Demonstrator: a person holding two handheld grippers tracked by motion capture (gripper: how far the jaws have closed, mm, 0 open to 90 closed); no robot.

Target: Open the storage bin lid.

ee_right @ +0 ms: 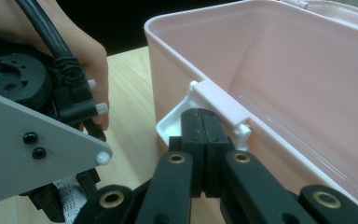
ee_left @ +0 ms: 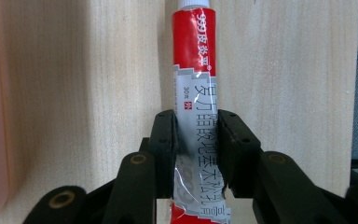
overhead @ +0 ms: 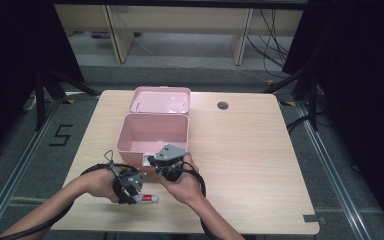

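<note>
A red and silver ointment tube [ee_left: 193, 56] lies flat on the wooden table, with its white cap pointing away from my left gripper [ee_left: 196, 116]. The left jaws press on both sides of the tube's crinkled tail end. From above, that gripper [overhead: 131, 196] sits near the table's front edge, and the tube [overhead: 149, 198] sticks out to its right. My right gripper [ee_right: 200, 113] is shut, its tips against the white latch [ee_right: 170, 127] on the front wall of the open pink box [ee_right: 284, 60]. In the high view the right gripper [overhead: 152, 161] touches the box [overhead: 130, 135] at its near side.
The box's lid [overhead: 162, 100] lies folded back behind it. In the right gripper view, the left gripper's grey plate [ee_right: 28, 154] and the hand [ee_right: 81, 46] holding it are close beside the box's left corner. A round cable hole [overhead: 223, 105] is at the table's far side.
</note>
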